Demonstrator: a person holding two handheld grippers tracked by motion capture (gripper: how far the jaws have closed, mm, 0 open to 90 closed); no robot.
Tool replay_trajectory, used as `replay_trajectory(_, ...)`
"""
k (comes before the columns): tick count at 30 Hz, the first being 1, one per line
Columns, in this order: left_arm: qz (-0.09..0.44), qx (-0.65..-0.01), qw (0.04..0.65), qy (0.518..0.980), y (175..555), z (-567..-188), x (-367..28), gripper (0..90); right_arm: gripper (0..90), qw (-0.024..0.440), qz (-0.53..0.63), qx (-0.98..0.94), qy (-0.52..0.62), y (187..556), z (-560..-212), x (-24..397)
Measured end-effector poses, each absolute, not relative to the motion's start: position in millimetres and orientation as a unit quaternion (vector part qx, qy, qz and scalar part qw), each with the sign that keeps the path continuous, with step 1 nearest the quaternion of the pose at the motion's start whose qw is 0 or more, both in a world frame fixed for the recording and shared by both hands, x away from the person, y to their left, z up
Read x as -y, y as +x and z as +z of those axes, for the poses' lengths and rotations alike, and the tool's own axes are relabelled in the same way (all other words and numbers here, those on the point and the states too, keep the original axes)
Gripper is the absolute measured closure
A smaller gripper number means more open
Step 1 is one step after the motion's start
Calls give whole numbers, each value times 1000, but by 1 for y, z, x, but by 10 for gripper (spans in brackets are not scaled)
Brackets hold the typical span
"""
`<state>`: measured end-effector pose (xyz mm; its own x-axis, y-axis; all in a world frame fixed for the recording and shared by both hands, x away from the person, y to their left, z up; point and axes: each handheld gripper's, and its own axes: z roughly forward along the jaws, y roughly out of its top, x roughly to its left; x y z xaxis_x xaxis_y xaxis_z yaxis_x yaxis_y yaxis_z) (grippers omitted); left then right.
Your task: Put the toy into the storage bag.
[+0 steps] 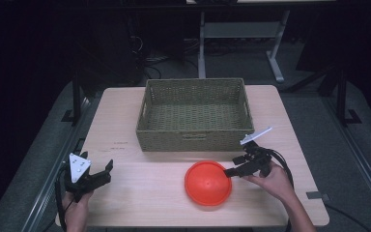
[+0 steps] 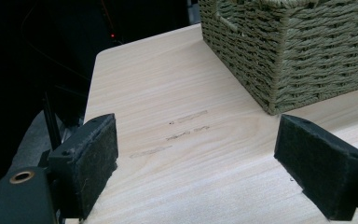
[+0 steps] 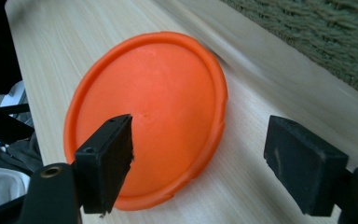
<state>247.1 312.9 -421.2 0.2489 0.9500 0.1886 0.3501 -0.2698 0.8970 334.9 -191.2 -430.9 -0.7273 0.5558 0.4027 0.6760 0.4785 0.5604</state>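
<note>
- The high view looks from above the person's side of the table [image 1: 140,203], facing forward and down; it stands far enough back to take in the whole tabletop, both hands and the floor beyond.
- The left gripper view rides on the left gripper [image 2: 196,163] and looks low and close along its two black jaws, across bare wood, towards a corner of the woven basket [image 2: 289,51] ahead and to the right of the jaws.
- The right gripper view sits close behind the right gripper [image 3: 198,163], tilted downward, with the orange disc [image 3: 163,102] just ahead of the jaws.
- Both gripper views share the basket's wall [image 3: 317,37] and the tabletop with the high view.
</note>
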Motion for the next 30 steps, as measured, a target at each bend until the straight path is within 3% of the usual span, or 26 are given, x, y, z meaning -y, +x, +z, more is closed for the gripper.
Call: replay_trajectory(30,400,-463,377,696,247,-420,-310,128,556,118,-339,863,-355,341,-462,175)
